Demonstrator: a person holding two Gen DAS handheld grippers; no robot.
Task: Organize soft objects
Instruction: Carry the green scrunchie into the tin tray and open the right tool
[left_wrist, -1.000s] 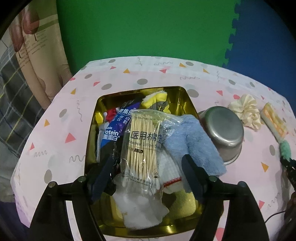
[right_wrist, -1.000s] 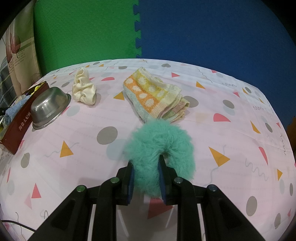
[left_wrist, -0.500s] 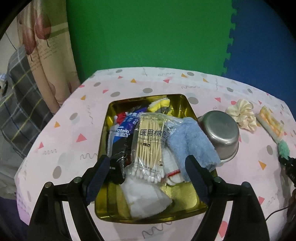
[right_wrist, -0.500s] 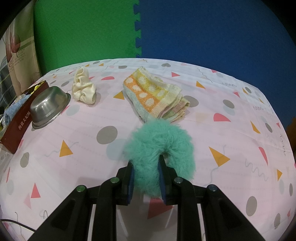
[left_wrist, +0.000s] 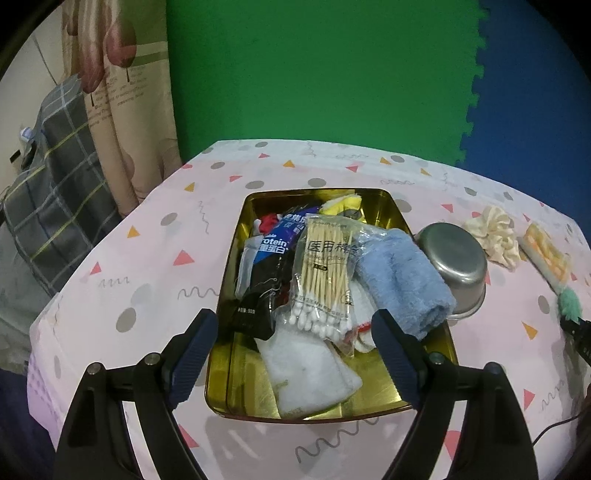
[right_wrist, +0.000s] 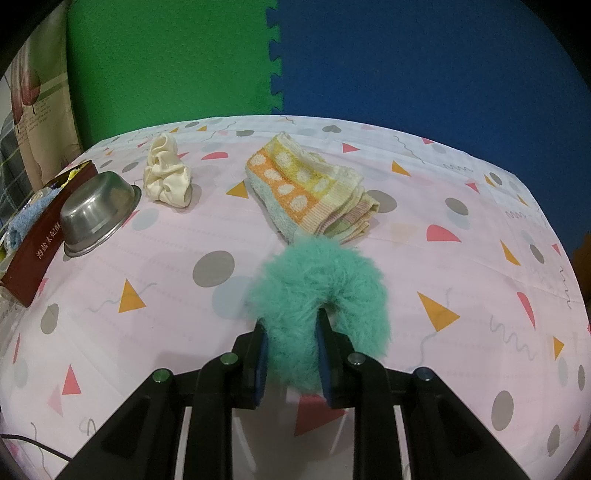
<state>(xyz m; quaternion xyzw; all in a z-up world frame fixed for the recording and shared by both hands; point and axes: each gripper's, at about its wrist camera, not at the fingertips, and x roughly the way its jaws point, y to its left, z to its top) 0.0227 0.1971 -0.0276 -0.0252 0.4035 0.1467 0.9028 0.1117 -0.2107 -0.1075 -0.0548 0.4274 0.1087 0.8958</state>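
While I count, my right gripper (right_wrist: 291, 356) has its jaws clamped on one fluffy teal scrunchie (right_wrist: 319, 291), a furry ring low over the desk (right_wrist: 461, 266). Beyond it lie one folded terry towel (right_wrist: 308, 190), one crinkled cream scrunchie (right_wrist: 167, 177) and one upturned steel bowl (right_wrist: 96, 212). My left gripper (left_wrist: 293, 349) hovers, jaws wide apart, over one rectangular gold tin (left_wrist: 384, 391) holding one plush blue cloth (left_wrist: 400, 278) and one plastic bag of cotton swabs (left_wrist: 325, 275).
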